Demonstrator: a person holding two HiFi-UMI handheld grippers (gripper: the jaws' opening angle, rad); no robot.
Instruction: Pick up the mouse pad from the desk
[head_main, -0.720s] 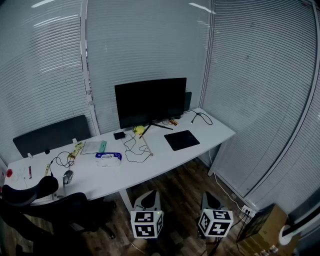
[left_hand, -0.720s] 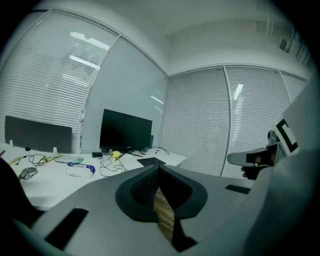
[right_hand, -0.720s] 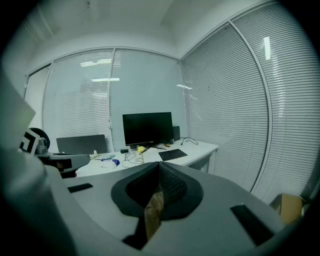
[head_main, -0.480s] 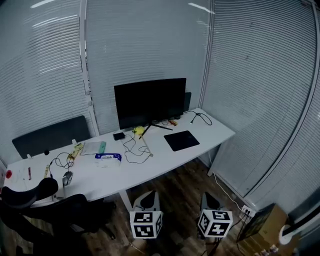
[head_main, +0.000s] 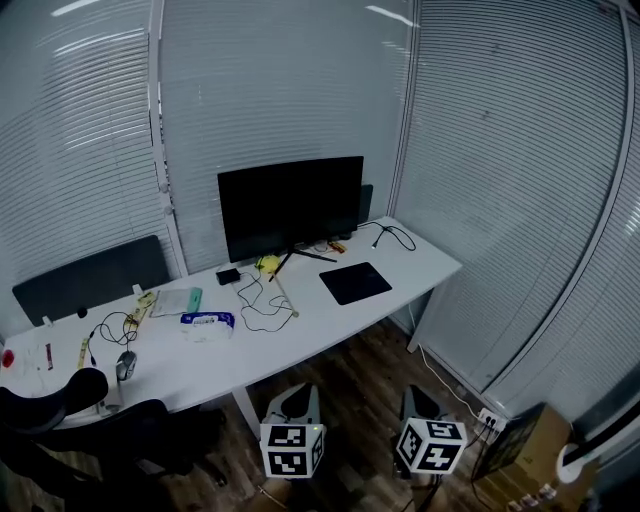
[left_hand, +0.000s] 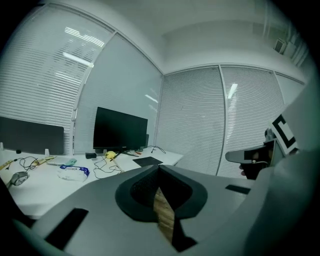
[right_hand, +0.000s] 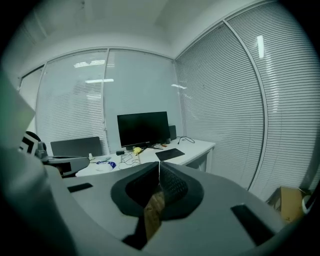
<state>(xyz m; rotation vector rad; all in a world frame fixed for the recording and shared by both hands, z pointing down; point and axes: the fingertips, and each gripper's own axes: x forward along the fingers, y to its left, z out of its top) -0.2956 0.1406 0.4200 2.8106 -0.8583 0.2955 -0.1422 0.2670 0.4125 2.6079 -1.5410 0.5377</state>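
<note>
The mouse pad (head_main: 355, 283) lies flat on the white bench (head_main: 300, 345), toward its right end, just in front of and to the right of the monitor (head_main: 290, 205) stand; it is a dark rectangle, its long sides running roughly along the length of the bench and its short sides pointing from the front edge back toward the blinds; nothing rests on it and nothing touches it. A black cable (head_main: 395, 238) curls on the bench behind it, near the right corner; a looser cable (head_main: 262, 298) and a small yellow thing (head_main: 268, 264) lie to its left, then a blue-and-white packet (head_main: 207, 322), and a mouse (head_main: 125, 365) near the far left end beside a dark office chair (head_main: 90, 430).

Both tools hang over the wooden floor (head_main: 370, 390) on the near side of the bench, well apart from the pad, side by side and aimed toward it. The left tool (head_main: 297, 398) has its jaws pressed together with nothing between them; from its own view the pad (left_hand: 147, 161) shows far beyond the tips. The right tool (head_main: 420, 398) likewise has its jaws met at the tip and carries nothing; the pad (right_hand: 169, 154) lies ahead of it on the bench. A cardboard box (head_main: 525, 460) stands on the floor at the right.
</note>
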